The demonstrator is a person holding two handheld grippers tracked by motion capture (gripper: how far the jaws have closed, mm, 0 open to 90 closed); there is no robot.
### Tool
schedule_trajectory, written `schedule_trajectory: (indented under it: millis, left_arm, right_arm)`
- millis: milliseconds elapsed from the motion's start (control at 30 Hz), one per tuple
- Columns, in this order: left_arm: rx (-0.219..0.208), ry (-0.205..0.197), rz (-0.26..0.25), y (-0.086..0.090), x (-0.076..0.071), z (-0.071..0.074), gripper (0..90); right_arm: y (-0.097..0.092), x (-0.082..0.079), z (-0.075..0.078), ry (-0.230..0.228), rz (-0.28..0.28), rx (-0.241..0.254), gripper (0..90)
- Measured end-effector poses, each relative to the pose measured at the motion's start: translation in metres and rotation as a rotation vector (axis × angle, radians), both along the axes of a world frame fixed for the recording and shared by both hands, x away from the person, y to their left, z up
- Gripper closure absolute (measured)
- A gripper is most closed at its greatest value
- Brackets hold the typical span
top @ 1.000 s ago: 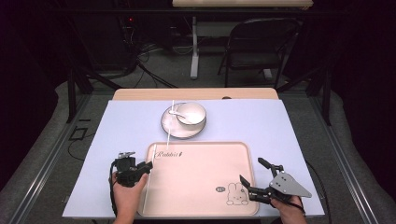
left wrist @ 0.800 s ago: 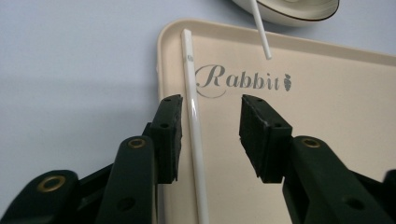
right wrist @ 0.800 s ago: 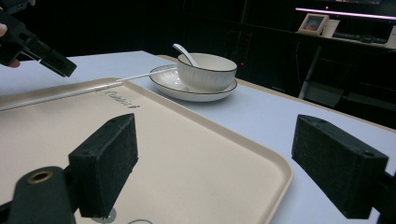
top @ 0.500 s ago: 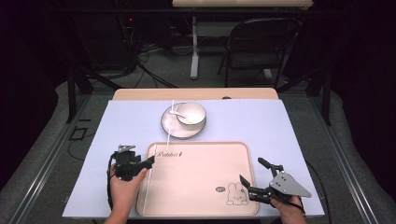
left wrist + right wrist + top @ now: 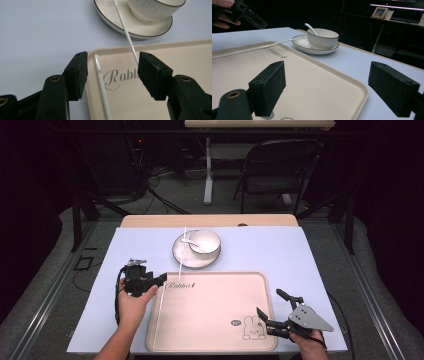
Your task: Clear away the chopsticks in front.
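Chopstick (image 5: 156, 320) lies along tray (image 5: 220, 340) left edge, let go; left gripper (image 5: 159, 280) spread empty (second chopstick (image 5: 181, 251) still on saucer (image 5: 181, 256)).

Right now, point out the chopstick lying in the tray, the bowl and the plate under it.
Chopstick in the tray (image 5: 102, 82), left gripper view, on its shaft near the upper end.
Bowl (image 5: 204, 241), high view, on its inside.
Plate (image 5: 181, 256), high view, on its bare left rim.

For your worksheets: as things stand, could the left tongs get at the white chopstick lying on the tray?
Probably yes. The left tongs stand open just beside the chopstick on the tray, and nothing lies between them.
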State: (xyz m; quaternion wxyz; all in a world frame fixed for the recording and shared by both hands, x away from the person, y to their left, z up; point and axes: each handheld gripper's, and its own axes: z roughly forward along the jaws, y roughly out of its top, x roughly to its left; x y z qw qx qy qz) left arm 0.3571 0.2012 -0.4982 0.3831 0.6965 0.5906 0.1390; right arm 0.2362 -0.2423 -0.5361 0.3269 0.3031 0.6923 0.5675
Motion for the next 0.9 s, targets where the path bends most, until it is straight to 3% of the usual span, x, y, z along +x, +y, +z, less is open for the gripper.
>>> schedule_trajectory:
  millis: [400, 900]
  left_arm:
    - [-0.01, -0.003, 0.007, 0.0, 0.028, 0.023, 37.6]
    - [0.004, 0.047, 0.011, 0.001, 0.048, 0.028, 35.9]
  right_arm:
    - [0.0, 0.0, 0.0, 0.0, 0.001, -0.003, 13.9]
    - [0.0, 0.0, 0.0, -0.001, 0.002, -0.003, 13.9]
